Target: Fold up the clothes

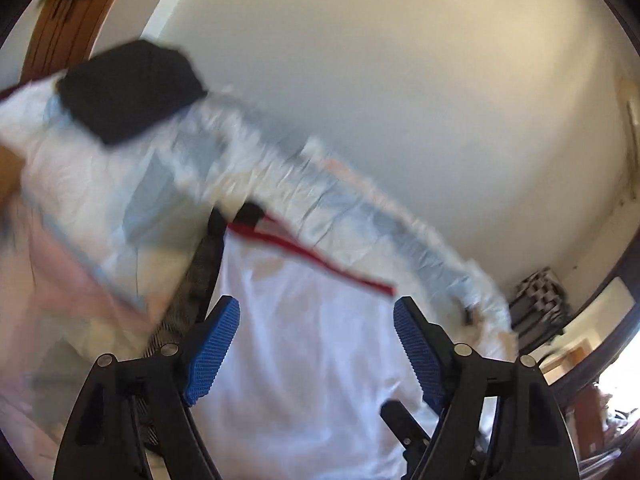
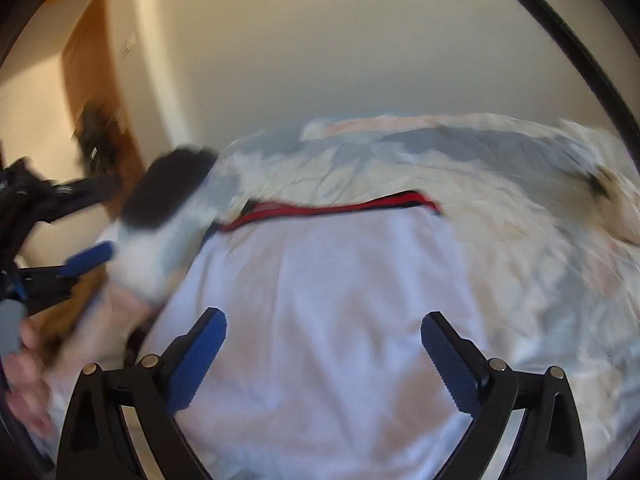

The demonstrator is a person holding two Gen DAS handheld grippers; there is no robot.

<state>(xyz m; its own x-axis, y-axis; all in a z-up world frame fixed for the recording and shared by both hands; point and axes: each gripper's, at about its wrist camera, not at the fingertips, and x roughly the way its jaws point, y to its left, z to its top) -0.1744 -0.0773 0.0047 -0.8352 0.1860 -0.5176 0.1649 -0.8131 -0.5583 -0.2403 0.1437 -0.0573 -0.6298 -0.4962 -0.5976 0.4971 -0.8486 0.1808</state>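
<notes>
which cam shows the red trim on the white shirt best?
Right wrist: the red trim runs nearly its whole length across the white shirt. Left wrist shows it slanted and more blurred.

Each wrist camera looked forward and downward between its own blue-padded fingers, close above the bed. Both views shared the white garment (image 1: pixel 304 340) with its red-trimmed edge, the pale bedding (image 2: pixel 500 184) and the wall behind.

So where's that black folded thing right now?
The black folded garment lies on the bed cover at upper left in both views, beyond the white garment's red-trimmed edge, near the wooden door.
</notes>
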